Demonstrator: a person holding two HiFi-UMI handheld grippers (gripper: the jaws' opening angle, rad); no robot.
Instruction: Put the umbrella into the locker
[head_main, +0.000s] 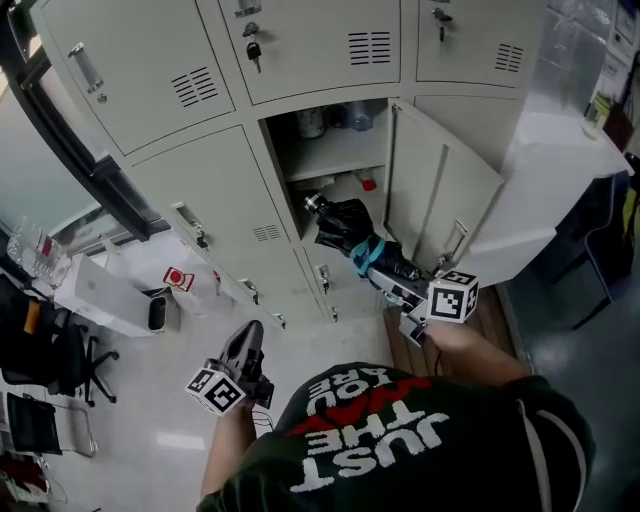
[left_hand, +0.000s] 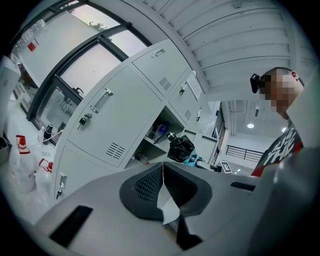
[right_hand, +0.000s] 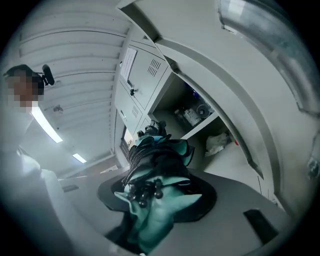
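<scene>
Jaws of the right gripper (head_main: 392, 285) are pinching the folded black-and-teal umbrella (right_hand: 154, 160) near its rear end, with teal fabric bunching out behind them. The umbrella's long axis is running straight on from the jaws, its far tip pointing into the mouth of the open locker (head_main: 335, 150), below the shelf. The door (head_main: 440, 195) is standing swung out just beside it. The left gripper (head_main: 247, 345), jaws pressed together on nothing, is hanging well apart, so the push inward is probably falling to the right hand.
</scene>
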